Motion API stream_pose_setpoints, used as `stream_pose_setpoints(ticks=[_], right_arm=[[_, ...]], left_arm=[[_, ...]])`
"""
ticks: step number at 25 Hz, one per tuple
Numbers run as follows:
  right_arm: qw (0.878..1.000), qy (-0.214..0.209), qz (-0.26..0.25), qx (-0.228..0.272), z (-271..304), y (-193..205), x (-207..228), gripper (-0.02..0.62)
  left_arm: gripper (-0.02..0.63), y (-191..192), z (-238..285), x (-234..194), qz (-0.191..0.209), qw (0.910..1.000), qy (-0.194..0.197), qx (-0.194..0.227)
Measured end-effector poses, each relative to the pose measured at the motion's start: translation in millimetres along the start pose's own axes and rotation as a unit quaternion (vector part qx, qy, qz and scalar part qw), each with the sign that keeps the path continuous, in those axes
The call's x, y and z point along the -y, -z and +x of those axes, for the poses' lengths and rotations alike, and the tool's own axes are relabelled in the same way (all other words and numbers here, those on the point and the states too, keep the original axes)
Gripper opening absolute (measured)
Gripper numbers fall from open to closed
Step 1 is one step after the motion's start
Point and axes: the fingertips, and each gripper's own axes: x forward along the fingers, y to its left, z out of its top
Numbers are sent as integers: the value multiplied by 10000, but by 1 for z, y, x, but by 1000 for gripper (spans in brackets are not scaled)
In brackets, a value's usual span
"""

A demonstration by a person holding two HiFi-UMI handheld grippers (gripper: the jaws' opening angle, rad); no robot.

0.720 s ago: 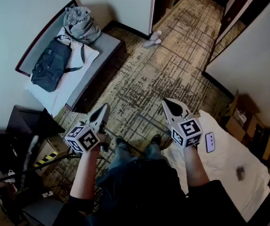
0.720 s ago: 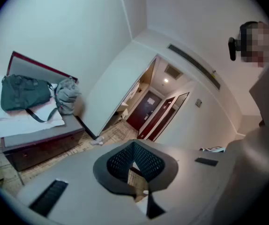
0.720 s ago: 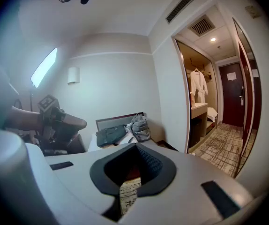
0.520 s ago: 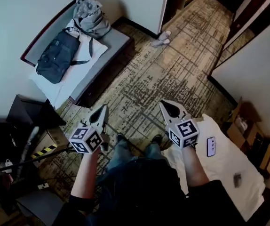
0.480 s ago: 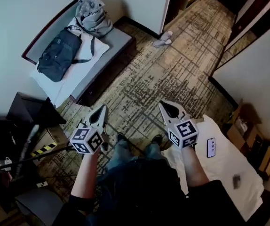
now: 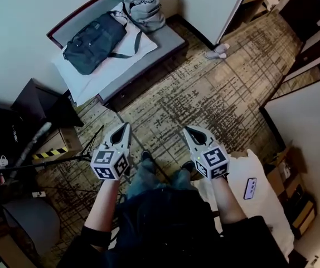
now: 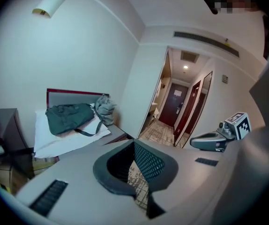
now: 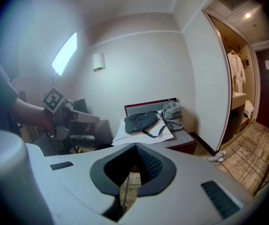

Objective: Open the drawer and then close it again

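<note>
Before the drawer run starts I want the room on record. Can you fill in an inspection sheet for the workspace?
Surface: brown patterned carpet; no table in view.
Job's things: no drawer seen.
Clutter: dark shoulder bag and grey backpack on the grey-cushioned bench; pale slippers by the wall; phone on the white bed sheet; taped cardboard box.
Grippers: left gripper and right gripper both shut, empty, over the carpet.
Cables: nothing seen.
Surroundings: white walls.
</note>
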Motion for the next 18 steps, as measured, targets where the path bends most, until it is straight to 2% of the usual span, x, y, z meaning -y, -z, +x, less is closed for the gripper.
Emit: stream_pose_setpoints(ticks=[9, 18], right_arm=[[9996, -256, -62, -61, 64, -17, -44, 0], [9992, -388, 32, -52, 120, -22, -81, 0]], left_arm=[[2, -10, -8, -50, 151, 9999, 42, -7], [2, -11, 0, -88, 355, 9988, 265, -215]])
